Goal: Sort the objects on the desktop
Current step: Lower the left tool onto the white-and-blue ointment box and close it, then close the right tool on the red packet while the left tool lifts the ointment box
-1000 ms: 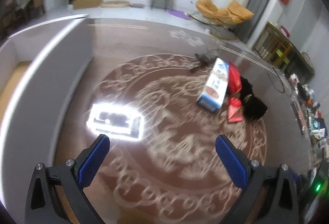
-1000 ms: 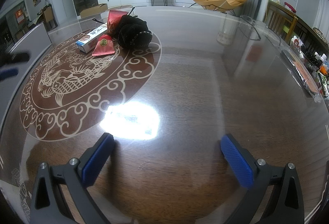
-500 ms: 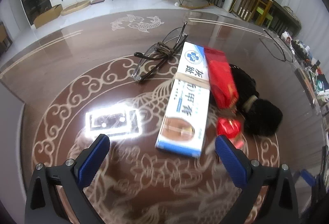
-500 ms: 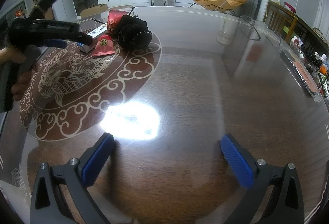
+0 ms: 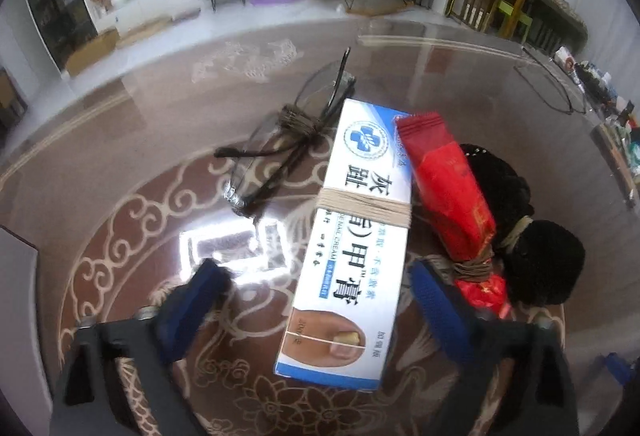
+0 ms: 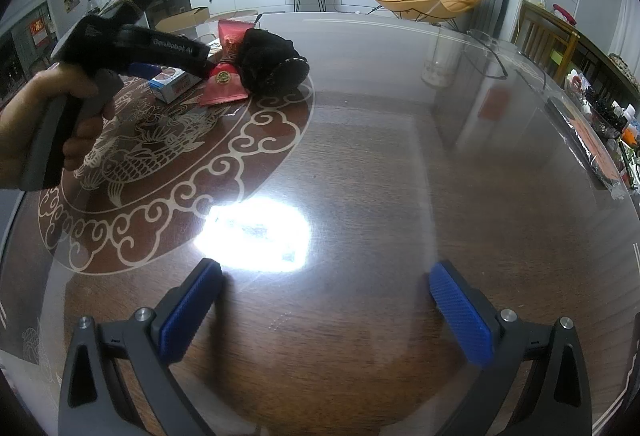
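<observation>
Glass-topped and patterned with pale scrollwork, the table (image 5: 120,140) carries four things in one cluster: one white-and-blue cream box (image 5: 352,244) bound with a rubber band, one pair of glasses (image 5: 284,144) tied with cord just to its left, one red packet (image 5: 452,196) lying along its right edge, and one black fuzzy item (image 5: 536,256) beyond the packet. The left gripper (image 5: 316,288) hangs over the near end of the box; its two blue fingers (image 5: 434,300) have just been closing and stand on either side of the box, apart and not pressing on it as far as I can see. A hand (image 6: 36,116) holds that tool, seen from the right wrist view. The right gripper (image 6: 326,300) hovers over bare table well away from the cluster, its two fingers spread wide with nothing between them, near one bright lamp reflection (image 6: 256,232).
</observation>
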Demonstrator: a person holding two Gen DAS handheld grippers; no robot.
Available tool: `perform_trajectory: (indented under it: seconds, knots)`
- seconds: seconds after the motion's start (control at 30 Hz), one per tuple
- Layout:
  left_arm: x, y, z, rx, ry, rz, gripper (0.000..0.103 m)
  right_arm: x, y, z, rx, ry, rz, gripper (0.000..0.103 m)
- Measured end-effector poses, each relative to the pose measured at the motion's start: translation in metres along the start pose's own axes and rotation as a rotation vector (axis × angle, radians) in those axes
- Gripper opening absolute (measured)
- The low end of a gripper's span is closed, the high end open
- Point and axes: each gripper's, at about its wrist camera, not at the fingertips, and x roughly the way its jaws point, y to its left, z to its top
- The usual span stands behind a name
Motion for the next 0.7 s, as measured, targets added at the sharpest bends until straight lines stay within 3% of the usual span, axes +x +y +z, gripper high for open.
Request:
perform_trajectory:
  seconds: [0.1, 0.17, 0.33, 0.7]
  knots:
    - [-0.008, 0.008, -0.005, -0.019, -0.025, 0.009, 0.050, 0.000, 0.000, 0.000, 0.000, 0.000, 0.000, 0.103]
    - [-0.011, 0.014, -0.010, -0.032, -0.023, 0.022, 0.042, 0.000, 0.000, 0.000, 0.000, 0.000, 0.000, 0.103]
    - [-0.027, 0.029, -0.044, -0.097, -0.032, 0.063, 0.041, 0.000, 0.000, 0.000, 0.000, 0.000, 0.000, 0.103]
    - [-0.099, 0.048, -0.177, -0.138, -0.039, 0.095, 0.041, 0.000, 0.000, 0.000, 0.000, 0.000, -0.001, 0.103]
